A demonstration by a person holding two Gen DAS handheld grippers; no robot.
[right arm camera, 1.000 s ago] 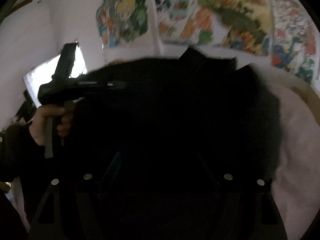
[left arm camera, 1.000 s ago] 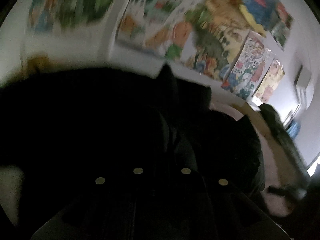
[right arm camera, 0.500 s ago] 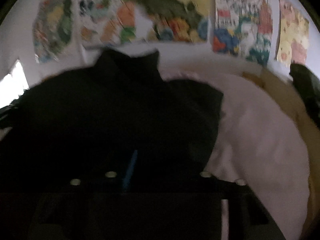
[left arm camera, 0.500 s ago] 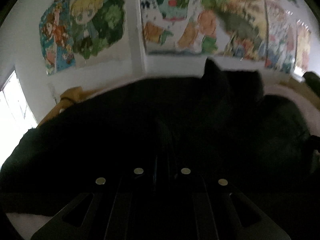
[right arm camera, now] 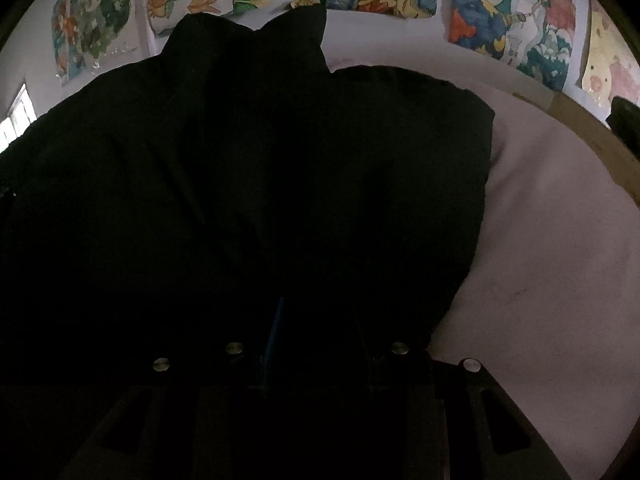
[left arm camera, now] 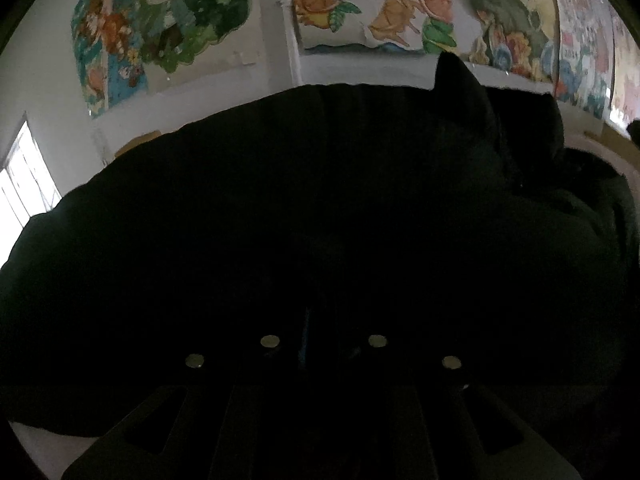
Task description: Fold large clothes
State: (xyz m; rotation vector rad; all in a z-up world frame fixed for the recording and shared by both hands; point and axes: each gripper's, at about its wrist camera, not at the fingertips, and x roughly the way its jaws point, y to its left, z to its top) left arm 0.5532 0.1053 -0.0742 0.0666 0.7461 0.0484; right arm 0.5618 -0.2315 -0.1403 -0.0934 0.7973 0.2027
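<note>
A large black garment [left arm camera: 280,200] lies spread over a pale pink bed sheet and fills most of both views; two collar points stick up at its far edge [right arm camera: 248,40]. My left gripper [left arm camera: 322,280] points down into the cloth. Its jaws are opening, with a thin blue pad face showing in a narrow gap; it is too dark to tell whether cloth lies in the gap. My right gripper [right arm camera: 316,304] is near the garment's right edge, shut on a fold of the black cloth.
The pink sheet [right arm camera: 540,260] lies bare to the right of the garment. A wooden bed edge [right arm camera: 592,140] runs behind it, with a dark object [right arm camera: 624,124] on it. Colourful posters [left arm camera: 160,20] hang on the white wall. A bright window [left arm camera: 20,184] is at far left.
Both grippers came down closer to the garment, which now lies flatter on the bed. The right jaws narrowed onto the cloth. The left jaws parted slightly. The hand with the other gripper left the right view.
</note>
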